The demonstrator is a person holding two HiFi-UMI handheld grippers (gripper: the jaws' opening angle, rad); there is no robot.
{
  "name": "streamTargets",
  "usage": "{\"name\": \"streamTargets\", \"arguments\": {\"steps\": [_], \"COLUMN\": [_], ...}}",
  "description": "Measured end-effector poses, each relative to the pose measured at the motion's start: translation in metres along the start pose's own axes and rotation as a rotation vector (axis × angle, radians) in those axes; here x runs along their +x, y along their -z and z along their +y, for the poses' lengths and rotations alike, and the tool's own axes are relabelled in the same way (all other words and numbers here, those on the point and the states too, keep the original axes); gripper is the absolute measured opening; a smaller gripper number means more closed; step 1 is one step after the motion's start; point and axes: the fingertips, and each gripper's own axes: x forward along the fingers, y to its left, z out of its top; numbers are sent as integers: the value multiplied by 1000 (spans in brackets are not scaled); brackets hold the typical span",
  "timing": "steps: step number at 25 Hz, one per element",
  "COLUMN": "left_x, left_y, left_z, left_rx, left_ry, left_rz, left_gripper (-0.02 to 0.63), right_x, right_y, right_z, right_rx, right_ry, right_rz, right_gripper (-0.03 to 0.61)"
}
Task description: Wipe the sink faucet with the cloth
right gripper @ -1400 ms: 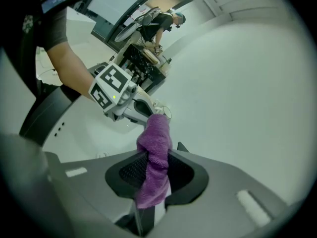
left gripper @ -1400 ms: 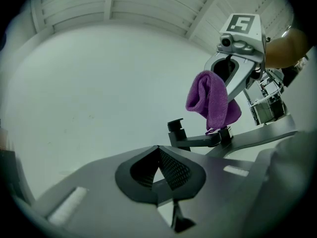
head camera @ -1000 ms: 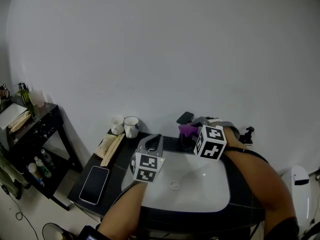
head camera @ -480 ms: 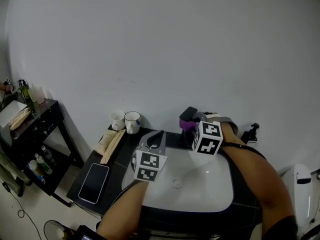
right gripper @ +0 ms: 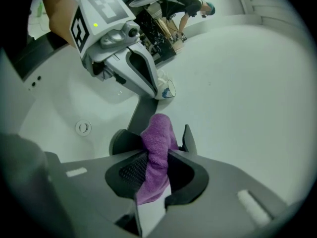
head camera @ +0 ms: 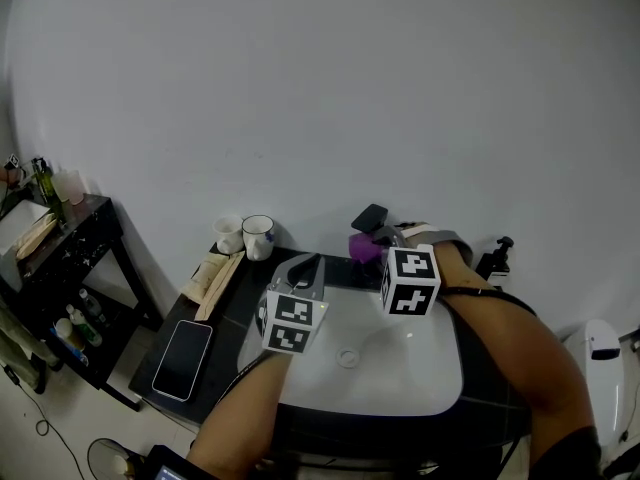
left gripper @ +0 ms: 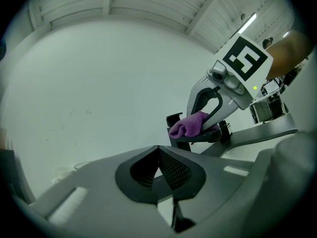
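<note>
My right fingers (right gripper: 187,139) are clamped on the cloth (right gripper: 157,150), and its bunched end rests on the faucet (right gripper: 142,110) above the sink (right gripper: 54,108). My left fingers (left gripper: 173,168) are closed, empty and off to the side. To wipe well, I'd press lightly and drag the cloth along the spout, with only fabric touching metal.

cloth (right gripper: 157,148) is showing purple | faucet (right gripper: 141,114) is showing dark grey-black | sink (head camera: 420,368) is gleaming white | marker cubes (head camera: 409,281) are wearing black-and-white squares | countertop (head camera: 228,313) is showing black | wall (head camera: 300,88) is showing white
</note>
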Motion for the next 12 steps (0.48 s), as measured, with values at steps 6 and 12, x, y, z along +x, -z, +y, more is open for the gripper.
{"name": "streamTargets", "arguments": {"steps": [6,12], "left_x": [0,-2], "left_y": [2,1], "left_z": [-1,-2], "left_rx": [7,15], "left_ry": [1,0], "left_rz": [10,5], "left_gripper": [17,17], "right_x": [-26,-49], "right_y": [-15,-24], "right_z": [19,36], "right_rx": [-20,-14], "right_ry": [8,10], "right_rz": [-40,-67], "right_gripper": [90,91]}}
